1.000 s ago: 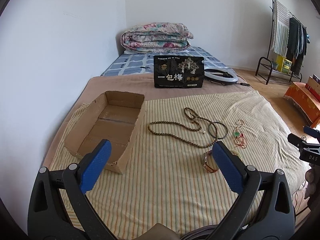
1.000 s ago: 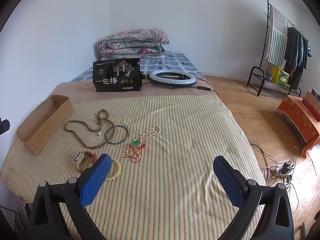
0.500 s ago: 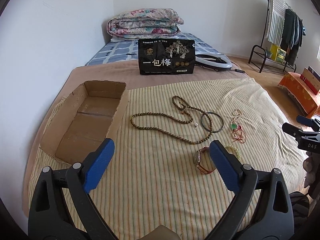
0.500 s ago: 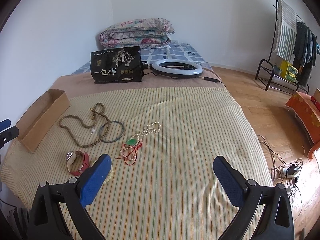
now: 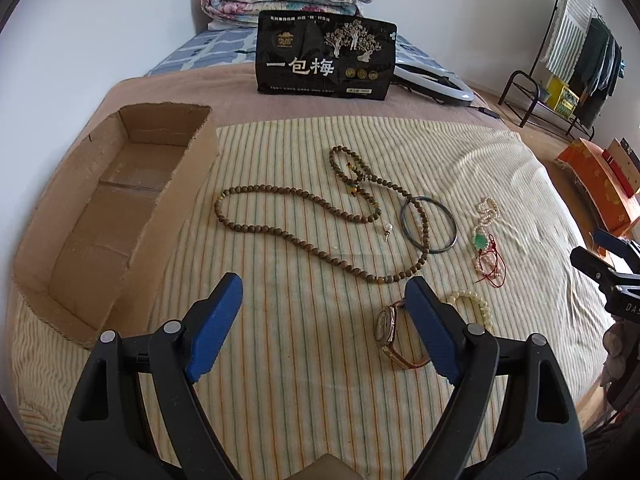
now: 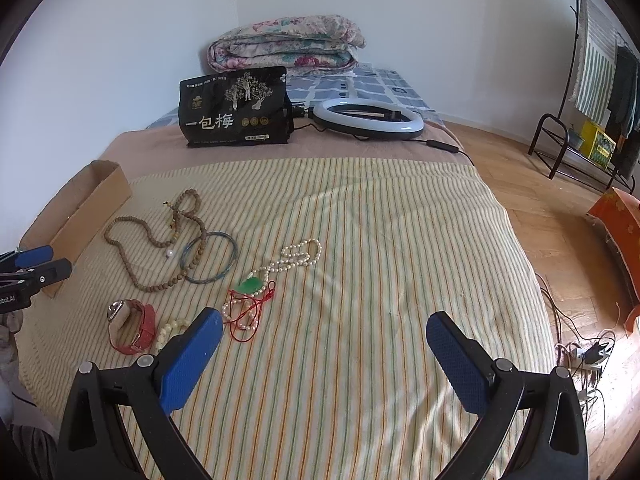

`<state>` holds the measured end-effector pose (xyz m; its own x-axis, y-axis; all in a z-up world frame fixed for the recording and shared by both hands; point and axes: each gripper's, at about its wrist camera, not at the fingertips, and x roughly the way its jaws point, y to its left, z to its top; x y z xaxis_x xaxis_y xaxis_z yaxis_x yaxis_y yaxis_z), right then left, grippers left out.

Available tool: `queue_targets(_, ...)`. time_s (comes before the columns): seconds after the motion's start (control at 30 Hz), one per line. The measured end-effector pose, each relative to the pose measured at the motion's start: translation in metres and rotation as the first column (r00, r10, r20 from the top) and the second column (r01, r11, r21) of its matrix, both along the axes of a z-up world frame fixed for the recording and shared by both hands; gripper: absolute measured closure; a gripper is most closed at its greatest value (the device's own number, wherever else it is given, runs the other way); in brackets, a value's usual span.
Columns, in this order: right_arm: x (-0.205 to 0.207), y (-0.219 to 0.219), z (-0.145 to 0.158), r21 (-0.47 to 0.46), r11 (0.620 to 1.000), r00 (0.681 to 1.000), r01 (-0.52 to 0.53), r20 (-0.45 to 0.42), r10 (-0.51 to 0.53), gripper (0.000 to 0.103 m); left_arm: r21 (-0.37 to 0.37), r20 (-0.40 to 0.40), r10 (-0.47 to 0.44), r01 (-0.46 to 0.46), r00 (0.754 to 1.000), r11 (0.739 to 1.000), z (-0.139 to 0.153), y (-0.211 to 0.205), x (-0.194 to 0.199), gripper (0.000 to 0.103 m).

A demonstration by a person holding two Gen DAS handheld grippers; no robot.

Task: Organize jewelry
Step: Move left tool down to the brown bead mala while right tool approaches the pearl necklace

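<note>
On the bed's striped blanket [image 5: 280,360] lie a bead necklace [image 5: 304,236], bangle [image 5: 429,226], pearl necklace [image 6: 296,258] and watch [image 5: 394,338], beside a cardboard box [image 5: 100,216]. Left hand-held gripper [image 5: 322,320]: jaws closing, nothing between them. Right hand-held gripper [image 6: 322,342]: wide, empty.
</note>
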<state>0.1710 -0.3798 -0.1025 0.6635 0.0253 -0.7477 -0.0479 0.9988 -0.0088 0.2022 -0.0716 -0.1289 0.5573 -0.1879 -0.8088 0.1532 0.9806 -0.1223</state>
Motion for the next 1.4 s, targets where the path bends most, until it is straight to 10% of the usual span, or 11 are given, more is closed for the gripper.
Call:
queue_targets(0.83, 0.03, -0.013, -0.026, -0.002, 1.0, 1.0, -0.014, -0.014, 0.014, 0.0, -0.161, -0.188, 0.16, -0.191, 0.969, 0.968, -0.063, 0.009, 0.093, 0.028)
queue_targets(1.4, 0.077, 0.004, -0.052, 0.163, 0.984, 0.986, -0.072, -0.136, 0.095, 0.017, -0.083, -0.199, 0.112, -0.131, 0.973, 0.988, -0.065, -0.042, 0.153, 0.023)
